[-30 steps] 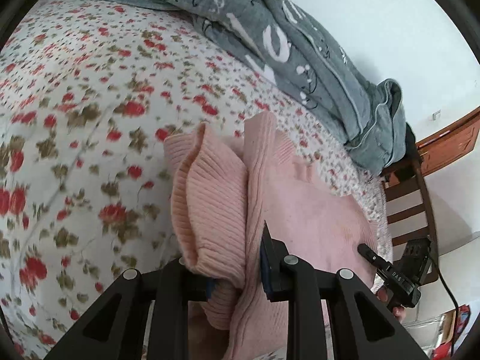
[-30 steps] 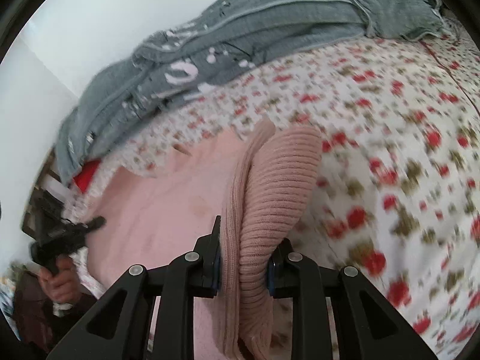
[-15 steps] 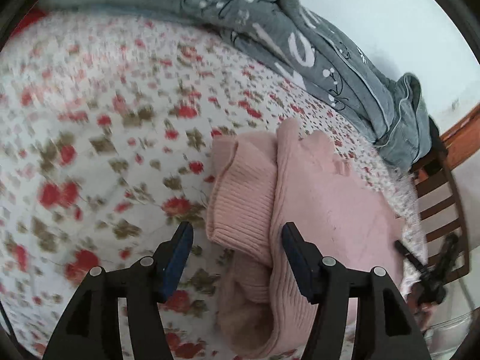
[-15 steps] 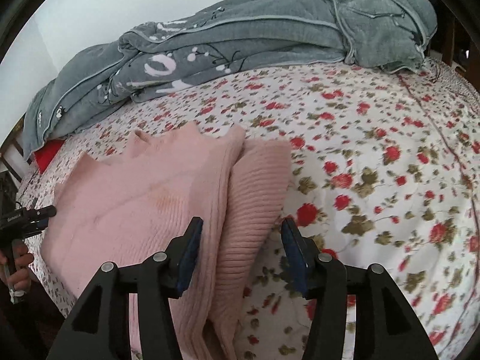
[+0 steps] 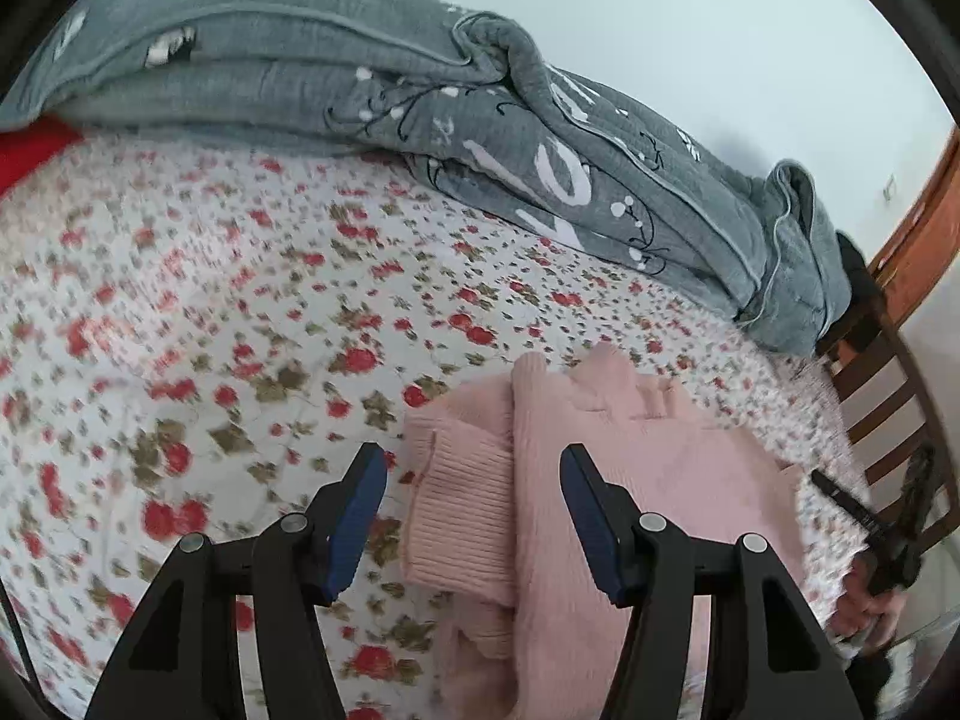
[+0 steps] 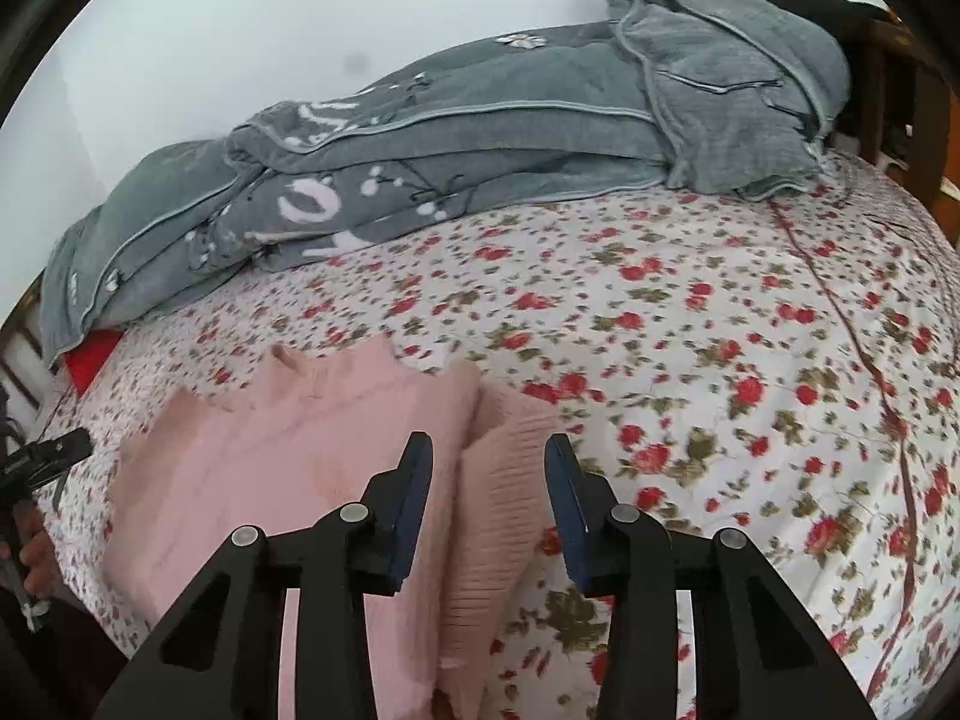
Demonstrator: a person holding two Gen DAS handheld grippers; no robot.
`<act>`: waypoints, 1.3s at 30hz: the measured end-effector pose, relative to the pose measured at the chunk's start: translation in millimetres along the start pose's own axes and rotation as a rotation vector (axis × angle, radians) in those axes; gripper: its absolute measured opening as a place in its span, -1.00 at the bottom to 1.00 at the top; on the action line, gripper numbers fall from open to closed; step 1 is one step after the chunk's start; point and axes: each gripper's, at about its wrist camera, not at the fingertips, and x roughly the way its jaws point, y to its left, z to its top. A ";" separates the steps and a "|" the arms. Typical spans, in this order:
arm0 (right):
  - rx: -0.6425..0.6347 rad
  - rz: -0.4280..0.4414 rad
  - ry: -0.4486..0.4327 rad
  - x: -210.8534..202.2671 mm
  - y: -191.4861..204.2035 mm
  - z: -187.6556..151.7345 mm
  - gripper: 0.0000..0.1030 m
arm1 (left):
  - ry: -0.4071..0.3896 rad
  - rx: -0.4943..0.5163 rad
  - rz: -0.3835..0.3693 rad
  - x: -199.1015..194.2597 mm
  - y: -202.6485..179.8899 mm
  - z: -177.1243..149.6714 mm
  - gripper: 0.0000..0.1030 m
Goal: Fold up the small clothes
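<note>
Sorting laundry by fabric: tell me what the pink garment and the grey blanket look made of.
Pink garment: soft knit, probably wool or acrylic; ribbed rows show on its folded edge, matte surface.
Grey blanket: thick plush or fleece-like fabric, matte, with white print and piped edging; fibre uncertain.

each gripper [image 5: 474, 516] [image 6: 487, 504] was matte black, with angular arms pierced by triangular cut-outs, round silver screws at the joints and flat dark-blue pads [image 5: 351, 525] [image 6: 409, 510] lining the fingers.
</note>
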 end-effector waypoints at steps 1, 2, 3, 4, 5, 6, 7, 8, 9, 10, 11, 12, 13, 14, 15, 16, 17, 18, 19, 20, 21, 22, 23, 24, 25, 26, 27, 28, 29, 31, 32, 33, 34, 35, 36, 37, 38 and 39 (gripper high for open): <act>-0.012 0.008 0.003 1.5 2.9 0.9 -0.23 | 0.011 -0.014 -0.028 3.9 0.7 -0.7 0.11; -0.021 0.016 0.008 3.8 6.7 1.1 -0.23 | 0.017 -0.016 -0.040 6.7 -0.5 -1.0 0.11; -0.034 0.034 0.020 8.9 11.2 2.5 -0.23 | 0.023 -0.013 -0.046 9.8 -2.8 -1.2 0.11; -0.040 0.041 0.028 13.3 13.8 3.0 -0.23 | 0.026 0.002 -0.048 13.5 -8.4 -0.5 0.11; -0.042 0.043 0.034 17.6 15.4 3.3 -0.23 | 0.024 0.016 -0.052 16.2 -12.7 0.6 0.11; -0.044 0.043 0.044 24.1 17.7 4.8 -0.23 | 0.023 0.029 -0.055 18.7 -17.4 1.5 0.11; -0.041 0.044 0.054 29.9 19.0 6.0 -0.23 | 0.025 0.048 -0.057 24.0 -23.9 3.9 0.11; -0.036 0.050 0.065 36.0 19.9 7.1 -0.23 | 0.028 0.061 -0.058 28.6 -28.1 6.0 0.11; -0.029 0.059 0.077 42.4 20.6 8.2 -0.23 | 0.033 0.073 -0.057 33.3 -31.5 8.6 0.11; -0.022 0.064 0.088 48.7 21.6 8.9 -0.23 | 0.043 0.085 -0.047 42.6 -35.2 13.0 0.11; -0.020 0.064 0.094 52.8 22.3 9.2 -0.23 | 0.051 0.087 -0.038 50.4 -37.0 16.3 0.11; -0.022 0.058 0.102 58.4 23.6 9.5 -0.23 | 0.061 0.085 -0.033 57.4 -37.4 19.2 0.11; -0.026 0.048 0.107 62.9 24.6 10.0 -0.23 | 0.077 0.079 -0.028 66.4 -37.2 22.3 0.11; -0.030 0.039 0.110 66.6 25.5 10.4 -0.23 | 0.095 0.069 -0.026 76.1 -36.6 24.9 0.11; -0.035 0.033 0.114 70.5 26.4 11.2 -0.23 | 0.109 0.063 -0.022 82.6 -36.0 25.7 0.06; -0.036 0.031 0.117 73.9 26.6 12.2 -0.23 | 0.130 0.059 -0.017 91.5 -34.7 26.7 -0.03; -0.035 0.031 0.120 76.3 26.1 12.8 -0.23 | 0.144 0.058 -0.019 96.9 -34.5 26.6 -0.05; -0.036 0.026 0.130 80.2 25.8 14.3 -0.23 | 0.159 0.057 -0.021 101.7 -34.1 26.6 -0.11; -0.037 0.014 0.143 84.7 25.4 15.9 -0.23 | 0.174 0.053 -0.019 107.0 -33.6 26.8 -0.14; -0.039 0.007 0.152 87.9 24.8 16.9 -0.23 | 0.175 0.052 -0.017 109.3 -33.5 26.8 -0.15; -0.041 0.005 0.162 92.5 24.5 18.4 -0.23 | 0.173 0.054 -0.014 110.6 -33.9 26.9 -0.21; -0.041 0.006 0.168 94.9 24.6 19.1 -0.34 | 0.168 0.059 -0.005 111.3 -34.1 27.1 -0.34; -0.042 0.002 0.169 97.7 24.6 20.2 -0.70 | 0.165 0.062 -0.002 111.4 -33.6 27.3 -0.43; -0.050 0.004 0.165 99.0 25.3 21.2 -0.89 | 0.157 0.066 -0.003 110.8 -32.7 27.6 -0.71; -0.058 0.013 0.163 99.5 26.6 22.3 -0.89 | 0.148 0.067 -0.009 109.4 -31.3 29.2 -0.87; -0.063 0.020 0.154 98.5 27.5 23.9 -0.89 | 0.136 0.063 -0.013 107.1 -29.4 30.5 -0.87; -0.068 0.030 0.127 94.5 28.6 26.0 -0.89 | 0.114 0.051 -0.022 102.1 -26.5 32.2 -0.87; -0.069 0.049 0.097 89.6 29.2 27.8 -0.90 | 0.095 0.039 -0.041 96.1 -23.8 35.1 -0.87; -0.069 0.074 0.068 83.3 29.7 30.6 -0.90 | 0.087 0.031 -0.056 92.5 -21.7 37.2 -0.87; -0.062 0.091 0.039 77.6 30.5 35.2 -0.90 | 0.082 0.019 -0.075 89.3 -18.1 41.3 -0.87; -0.064 0.089 0.039 78.5 31.1 36.3 -0.90 | 0.089 0.020 -0.058 92.2 -17.1 42.5 -0.87; -0.073 0.074 0.053 83.9 31.5 36.6 -0.90 | 0.103 0.026 -0.033 96.9 -16.4 42.1 -0.87; -0.075 0.051 0.079 92.1 30.8 35.8 -0.90 | 0.124 0.032 -0.008 104.3 -15.0 39.6 -0.87; -0.068 0.039 0.112 102.4 28.3 34.3 -0.90 | 0.136 0.034 0.006 110.1 -14.1 37.1 -0.87; -0.049 0.035 0.147 113.4 24.0 31.9 -0.90 | 0.153 0.033 0.028 116.6 -12.8 33.9 -0.87; -0.026 0.036 0.174 121.1 19.0 30.0 -0.90 | 0.160 0.033 0.038 120.3 -12.3 31.3 -0.86; -0.010 0.041 0.187 124.6 15.9 29.4 -0.90 | 0.158 0.033 0.043 121.4 -11.8 30.0 -0.86; -0.002 0.051 0.187 124.9 13.7 29.8 -0.90 | 0.156 0.034 0.050 121.8 -11.7 29.0 -0.84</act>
